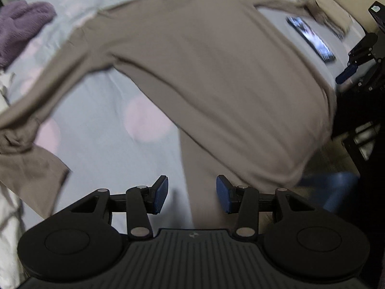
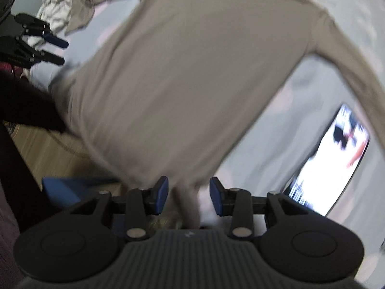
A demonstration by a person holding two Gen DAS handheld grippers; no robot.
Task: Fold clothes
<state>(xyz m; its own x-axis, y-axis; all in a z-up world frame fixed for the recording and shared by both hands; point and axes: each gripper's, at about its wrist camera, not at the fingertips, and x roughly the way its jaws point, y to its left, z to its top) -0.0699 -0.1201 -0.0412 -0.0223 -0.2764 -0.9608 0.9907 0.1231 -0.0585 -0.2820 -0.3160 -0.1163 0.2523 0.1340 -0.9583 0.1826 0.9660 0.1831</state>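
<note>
A taupe long-sleeved shirt [image 1: 204, 72] lies spread flat on a light-blue bed sheet [image 1: 103, 110] with pale pink dots, both sleeves stretched outward. My left gripper [image 1: 191, 193] hovers over the shirt's hem at the bed's near edge, its blue pads apart and pressing nothing. My right gripper [image 2: 189, 196] stands open over the other end of the hem, where a strip of the shirt [image 2: 168, 72] shows between its pads without touching them. Each gripper also shows at the edge of the other's view: the right gripper [image 1: 353, 60] and the left gripper [image 2: 59, 51].
A lit phone [image 1: 310, 38] [image 2: 332, 163] lies on the sheet beside the shirt. A purple garment [image 1: 21, 29] sits at the far left, more taupe cloth [image 1: 332, 16] and a white quilt [image 2: 55, 4] lie nearby. Wooden floor [image 2: 48, 149] and a blue object [image 2: 72, 187] lie below the bed's edge.
</note>
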